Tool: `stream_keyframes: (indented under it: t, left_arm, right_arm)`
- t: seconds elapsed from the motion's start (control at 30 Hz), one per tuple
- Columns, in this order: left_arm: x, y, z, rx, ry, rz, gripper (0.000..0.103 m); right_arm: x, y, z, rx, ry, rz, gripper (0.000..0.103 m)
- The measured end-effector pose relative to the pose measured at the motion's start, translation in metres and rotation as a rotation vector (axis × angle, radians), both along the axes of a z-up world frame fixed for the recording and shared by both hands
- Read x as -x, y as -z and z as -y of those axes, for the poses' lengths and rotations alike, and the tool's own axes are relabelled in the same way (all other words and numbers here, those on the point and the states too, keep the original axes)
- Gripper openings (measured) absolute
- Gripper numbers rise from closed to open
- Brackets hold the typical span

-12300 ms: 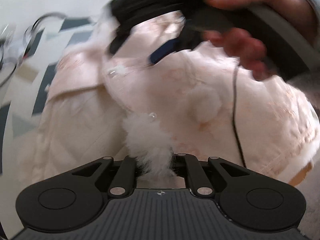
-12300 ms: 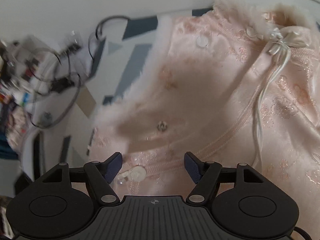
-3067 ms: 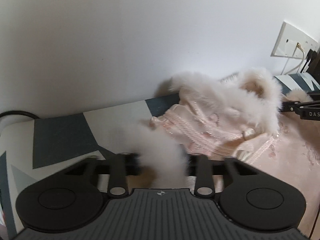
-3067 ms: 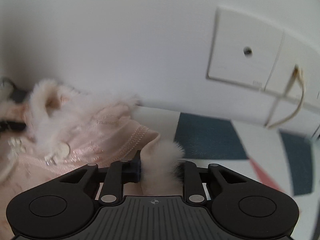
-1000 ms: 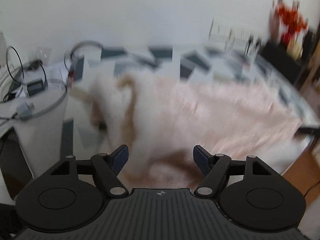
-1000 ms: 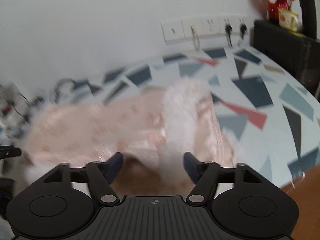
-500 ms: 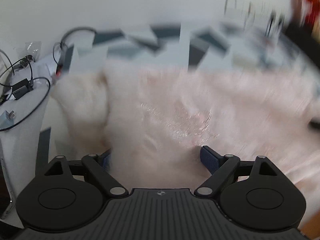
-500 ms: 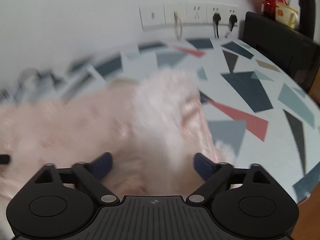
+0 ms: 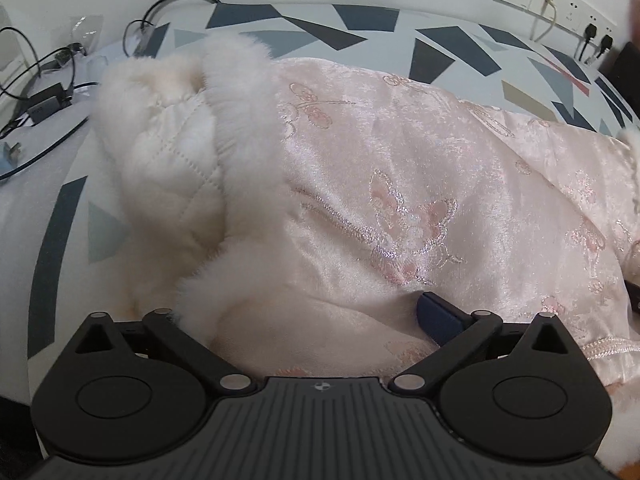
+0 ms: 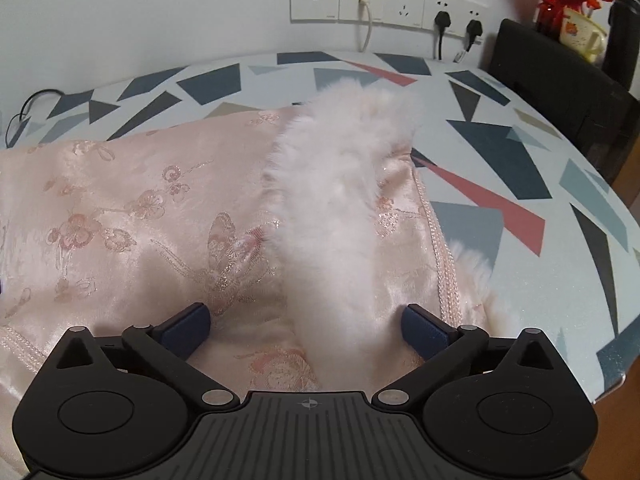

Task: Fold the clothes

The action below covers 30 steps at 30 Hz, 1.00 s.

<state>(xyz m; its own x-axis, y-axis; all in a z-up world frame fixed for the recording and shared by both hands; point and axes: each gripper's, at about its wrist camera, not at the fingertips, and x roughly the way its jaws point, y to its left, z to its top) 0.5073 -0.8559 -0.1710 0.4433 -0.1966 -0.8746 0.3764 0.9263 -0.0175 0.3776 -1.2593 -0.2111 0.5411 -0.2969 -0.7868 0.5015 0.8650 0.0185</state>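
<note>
A pale pink satin jacket (image 9: 400, 184) with embroidered flowers and white fur trim lies spread on the patterned table. In the left wrist view its fur-edged cuff (image 9: 168, 128) shows quilted lining at the left. My left gripper (image 9: 304, 316) is open, its jaws wide apart and low over a fur-trimmed fold; the left finger is hidden by fur. In the right wrist view the jacket (image 10: 132, 208) fills the left half, with a band of white fur (image 10: 340, 200) running down the middle. My right gripper (image 10: 306, 324) is open, straddling that fur band.
The table (image 10: 500, 184) has a geometric blue, grey and red pattern; its right edge is near. Wall sockets with plugs (image 10: 400, 4) are behind. A black box (image 10: 560, 92) and a cup with red flowers (image 10: 576, 28) stand far right. Cables (image 9: 44, 92) lie at the left.
Both grippers have dropped down onto the jacket and opened wider. The motion blur has gone; the jacket now lies still on the table.
</note>
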Motion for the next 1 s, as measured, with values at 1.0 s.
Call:
stream_keyframes:
  t: [1.0]
  left_arm:
    - [0.0068,0.0014,-0.0031,0.017,0.025,0.024,0.103]
  right_arm:
    - [0.0048,0.0037,-0.0006,0.031,0.001,0.048,0.102]
